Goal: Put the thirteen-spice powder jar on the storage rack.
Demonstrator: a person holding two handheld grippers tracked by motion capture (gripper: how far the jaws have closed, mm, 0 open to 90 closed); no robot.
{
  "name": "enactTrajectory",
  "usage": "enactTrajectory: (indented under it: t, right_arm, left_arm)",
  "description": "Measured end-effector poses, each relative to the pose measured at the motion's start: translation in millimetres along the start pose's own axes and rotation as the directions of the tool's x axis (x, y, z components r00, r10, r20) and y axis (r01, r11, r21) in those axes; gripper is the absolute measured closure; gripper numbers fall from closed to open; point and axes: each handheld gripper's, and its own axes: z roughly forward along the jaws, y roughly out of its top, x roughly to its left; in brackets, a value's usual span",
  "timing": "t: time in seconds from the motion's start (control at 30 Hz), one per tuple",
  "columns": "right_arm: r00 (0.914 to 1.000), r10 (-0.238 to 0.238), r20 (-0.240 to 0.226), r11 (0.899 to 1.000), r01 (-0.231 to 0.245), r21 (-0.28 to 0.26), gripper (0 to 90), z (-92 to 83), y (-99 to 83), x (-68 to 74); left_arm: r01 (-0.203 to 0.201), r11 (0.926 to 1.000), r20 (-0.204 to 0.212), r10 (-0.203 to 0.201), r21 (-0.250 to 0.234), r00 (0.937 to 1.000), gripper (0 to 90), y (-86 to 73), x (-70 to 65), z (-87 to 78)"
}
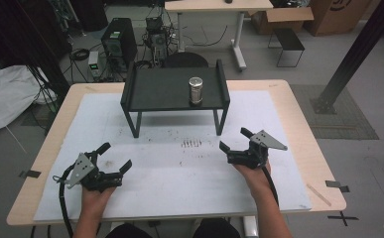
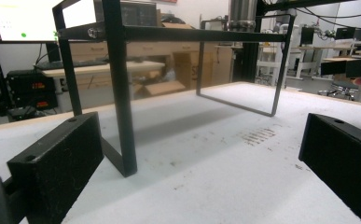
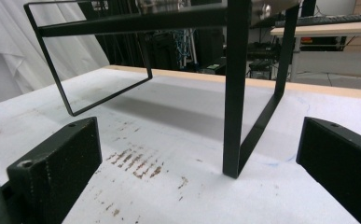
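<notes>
A small silver metal cylinder stands upright on a black raised stand at the back middle of the table; its base shows on top of the stand's frame. My left gripper rests open near the front left, held by a hand, with nothing between its jaws. At the front right my right gripper is open and empty too, aimed at the stand's legs. Both grippers sit well short of the stand.
A white sheet covers the wooden table, with rusty scuff marks in front of the stand. Beyond the table stand a computer tower, cables, a desk and cardboard boxes.
</notes>
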Motion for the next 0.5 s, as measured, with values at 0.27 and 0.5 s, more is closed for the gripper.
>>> enactTrajectory:
  t: [0.27, 0.5]
  right_arm:
    - [1.0, -0.004, 0.008, 1.0, 0.004, 0.019, 0.0, 2.0, -10.8, 0.4]
    - [0.9999, -0.012, 0.009, 1.0, 0.012, -0.005, 0.1, -0.6, -16.3, 1.5]
  left_arm:
    - [0.001, 1.0, 0.0, -0.001, 0.0, 1.0, 0.4, -0.1, -0.2, 0.0]
    - [0.001, 1.0, 0.0, -0.001, 0.0, 1.0, 0.4, -0.1, -0.2, 0.0]
